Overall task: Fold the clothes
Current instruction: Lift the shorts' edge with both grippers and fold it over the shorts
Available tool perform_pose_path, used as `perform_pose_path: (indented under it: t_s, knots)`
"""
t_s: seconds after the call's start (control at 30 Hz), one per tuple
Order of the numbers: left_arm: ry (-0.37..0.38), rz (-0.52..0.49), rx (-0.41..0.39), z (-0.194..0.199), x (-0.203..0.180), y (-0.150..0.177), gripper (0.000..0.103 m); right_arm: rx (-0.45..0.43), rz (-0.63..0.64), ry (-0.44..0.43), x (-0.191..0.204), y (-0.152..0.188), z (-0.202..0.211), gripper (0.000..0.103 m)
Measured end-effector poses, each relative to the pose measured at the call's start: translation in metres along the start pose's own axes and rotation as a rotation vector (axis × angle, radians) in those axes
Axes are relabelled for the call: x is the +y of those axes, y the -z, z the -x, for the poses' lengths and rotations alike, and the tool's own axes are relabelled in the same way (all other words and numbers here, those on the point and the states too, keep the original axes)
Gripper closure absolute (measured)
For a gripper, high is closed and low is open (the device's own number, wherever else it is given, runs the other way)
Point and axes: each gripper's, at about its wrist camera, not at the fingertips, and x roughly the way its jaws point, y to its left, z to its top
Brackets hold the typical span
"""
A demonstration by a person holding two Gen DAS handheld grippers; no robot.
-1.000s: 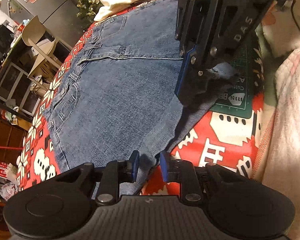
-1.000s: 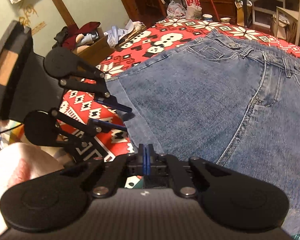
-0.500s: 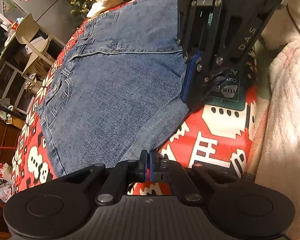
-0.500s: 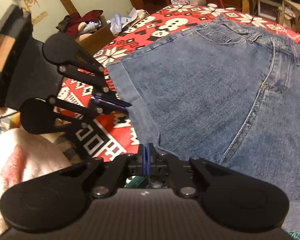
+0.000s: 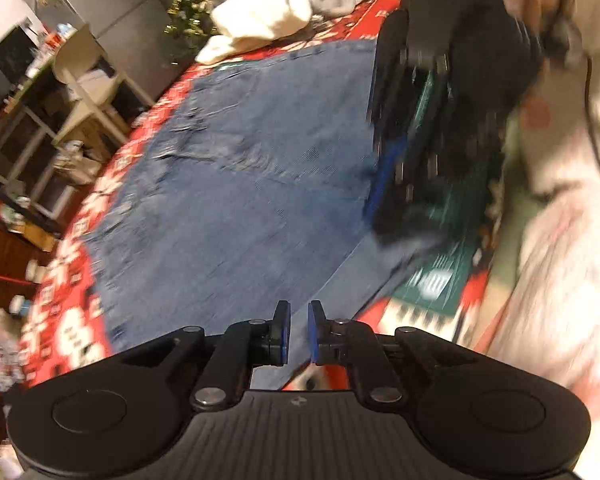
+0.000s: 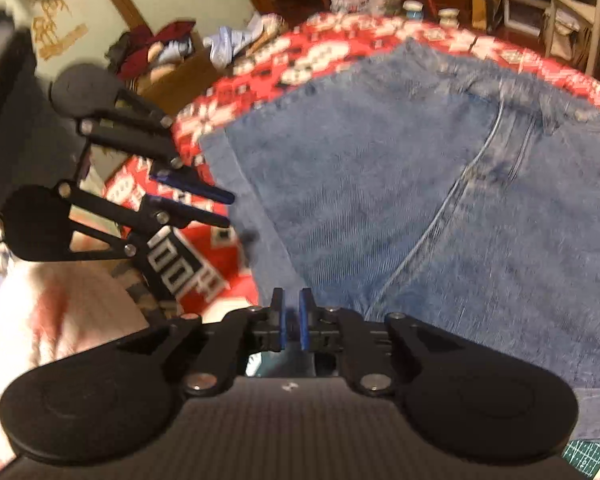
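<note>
A pair of blue jeans [image 5: 240, 200] lies flat on the table, its waistband at the far side, and fills the right wrist view too [image 6: 380, 200]. My left gripper [image 5: 298, 332] hovers over the near hem with its jaws opening and a narrow gap between them. From the side [image 6: 229, 211] nothing sits between its fingers. My right gripper [image 6: 292, 320] is over the other hem corner, its jaws also opening a little. In the left wrist view the right gripper [image 5: 380, 228] is blurred, its tip at the denim's edge. I see no cloth pinched in either.
A red patterned tablecloth [image 5: 60, 320] covers the table, with a green cutting mat [image 5: 432, 280] by the hem. White and grey garments [image 5: 260, 16] are piled at the far edge. A pink fluffy sleeve [image 5: 560, 260] is at the right. A box of clothes [image 6: 172, 68] stands beyond the table.
The left gripper closed at the hem, then parted again and rose. The right gripper, shut before, now shows a small gap. Both views are blurred by motion.
</note>
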Motion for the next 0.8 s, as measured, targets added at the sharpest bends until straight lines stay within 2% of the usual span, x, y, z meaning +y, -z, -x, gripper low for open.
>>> perform_pose_path:
  t_s: [0.13, 0.2, 0.23, 0.3, 0.43, 0.53, 0.63, 0.7, 0.77, 0.8]
  knots:
    - [0.074, -0.014, 0.037, -0.027, -0.005, -0.015, 0.096, 0.052, 0.020, 0.014, 0.000, 0.007, -0.014, 0.097]
    - [0.103, -0.019, 0.061, -0.037, -0.008, -0.015, 0.096, 0.060, 0.008, 0.002, -0.002, 0.009, -0.012, 0.097]
    - [0.113, -0.022, 0.067, -0.040, -0.009, -0.015, 0.103, 0.074, 0.001, -0.009, -0.003, 0.011, -0.012, 0.097]
    - [0.119, -0.006, 0.065, -0.039, -0.008, -0.016, 0.101, 0.105, -0.010, -0.035, -0.006, 0.013, -0.010, 0.097]
    - [0.120, 0.070, 0.013, -0.023, 0.002, -0.022, 0.099, 0.050, -0.028, -0.046, -0.019, 0.001, 0.020, 0.096]
    - [0.134, 0.148, -0.073, -0.004, 0.003, -0.038, 0.097, 0.015, 0.007, -0.007, -0.029, -0.013, 0.059, 0.094]
    - [0.112, 0.140, -0.114, 0.006, -0.009, -0.058, 0.092, 0.024, 0.074, 0.051, -0.041, -0.022, 0.092, 0.093]
    - [0.108, 0.100, -0.111, 0.006, -0.021, -0.071, 0.090, 0.044, 0.121, 0.104, -0.051, -0.025, 0.112, 0.093]
    - [0.095, 0.060, -0.086, 0.002, -0.034, -0.081, 0.079, 0.070, 0.127, 0.156, -0.068, -0.017, 0.127, 0.093]
    - [0.083, 0.042, -0.067, -0.002, -0.041, -0.086, 0.077, 0.083, 0.129, 0.182, -0.077, -0.013, 0.135, 0.093]
